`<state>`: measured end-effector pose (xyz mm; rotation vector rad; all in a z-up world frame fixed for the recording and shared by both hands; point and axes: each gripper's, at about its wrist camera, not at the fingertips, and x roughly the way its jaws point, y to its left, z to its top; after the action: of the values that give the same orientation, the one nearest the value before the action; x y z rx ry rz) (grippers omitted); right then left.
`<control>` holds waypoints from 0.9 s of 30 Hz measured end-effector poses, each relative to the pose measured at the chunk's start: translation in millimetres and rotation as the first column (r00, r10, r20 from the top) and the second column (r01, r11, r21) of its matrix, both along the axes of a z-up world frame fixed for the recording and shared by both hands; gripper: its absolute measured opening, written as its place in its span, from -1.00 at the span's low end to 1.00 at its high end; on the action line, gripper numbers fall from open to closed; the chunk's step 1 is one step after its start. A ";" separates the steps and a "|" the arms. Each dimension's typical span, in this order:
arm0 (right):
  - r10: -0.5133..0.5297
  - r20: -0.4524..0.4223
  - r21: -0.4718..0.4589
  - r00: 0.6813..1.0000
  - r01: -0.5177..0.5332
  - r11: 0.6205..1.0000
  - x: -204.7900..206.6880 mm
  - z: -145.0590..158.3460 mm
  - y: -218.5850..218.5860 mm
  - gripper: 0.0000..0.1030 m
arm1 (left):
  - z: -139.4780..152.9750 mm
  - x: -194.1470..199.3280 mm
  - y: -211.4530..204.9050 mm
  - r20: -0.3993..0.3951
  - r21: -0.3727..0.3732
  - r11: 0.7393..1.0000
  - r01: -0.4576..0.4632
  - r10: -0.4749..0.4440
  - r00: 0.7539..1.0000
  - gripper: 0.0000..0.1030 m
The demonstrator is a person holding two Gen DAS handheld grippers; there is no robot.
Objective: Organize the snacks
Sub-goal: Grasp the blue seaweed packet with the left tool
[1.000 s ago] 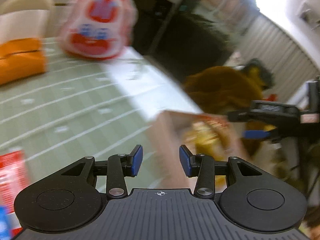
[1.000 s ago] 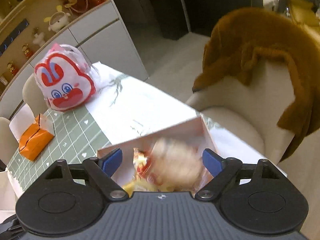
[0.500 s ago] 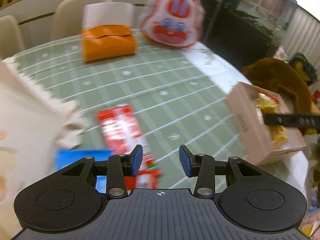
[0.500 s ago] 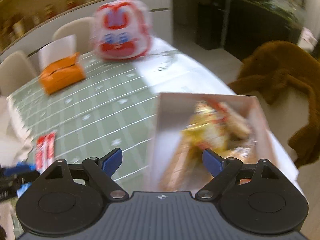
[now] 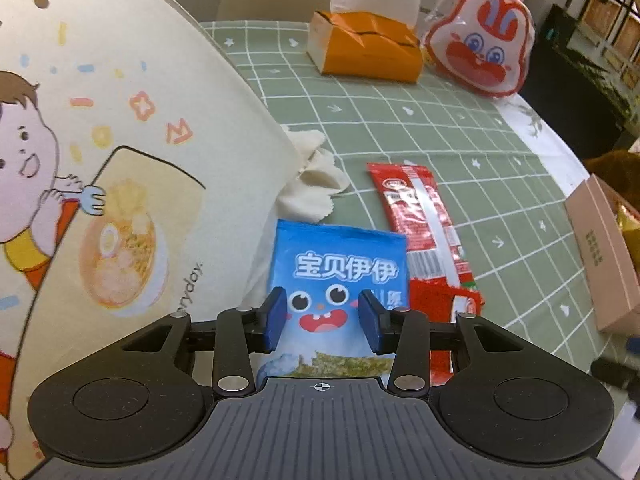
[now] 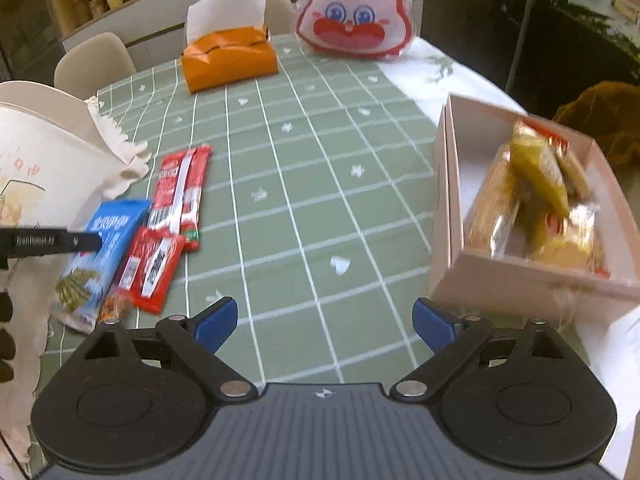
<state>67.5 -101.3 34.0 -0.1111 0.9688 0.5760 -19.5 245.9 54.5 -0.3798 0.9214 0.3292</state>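
Your left gripper (image 5: 323,319) hangs over the blue packet (image 5: 338,276), jaws partly apart with the packet showing between them, gripping nothing. The red packets (image 5: 424,220) lie just right of it on the table (image 5: 460,128). Your right gripper (image 6: 325,321) is opening wide over bare cloth, empty; the box (image 6: 516,280) of snacks sits to its right.

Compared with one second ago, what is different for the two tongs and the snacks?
Both views swung from the pink box toward the loose packets. The left tongs now hover over the blue snack packet, not gripping it. The right tongs are opening, with nothing between them. The packets, tissue box and rabbit bag have not moved.
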 end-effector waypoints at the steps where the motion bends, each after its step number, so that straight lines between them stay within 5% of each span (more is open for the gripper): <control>1: -0.005 -0.016 0.006 1.000 0.005 1.000 -2.0 -2.5 -1.1 0.84 | -0.1 1.4 -1.4 0.001 -0.008 1.000 0.009 -0.009 1.000 -0.12; 13: 0.109 -0.090 0.051 0.990 -0.104 0.993 -35.1 -14.6 23.2 0.84 | -1.7 9.3 -38.6 0.015 -0.128 0.984 0.124 -0.123 0.992 -0.12; 27: 0.145 -0.117 0.017 0.982 -0.144 0.989 -51.4 -29.0 44.4 0.84 | 0.2 13.5 -66.5 0.021 -0.153 0.972 0.179 -0.178 0.984 -0.12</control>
<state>16.1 -56.9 5.0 -0.1422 1.0791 0.7267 -6.0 179.4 54.7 -0.4364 0.9693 0.0916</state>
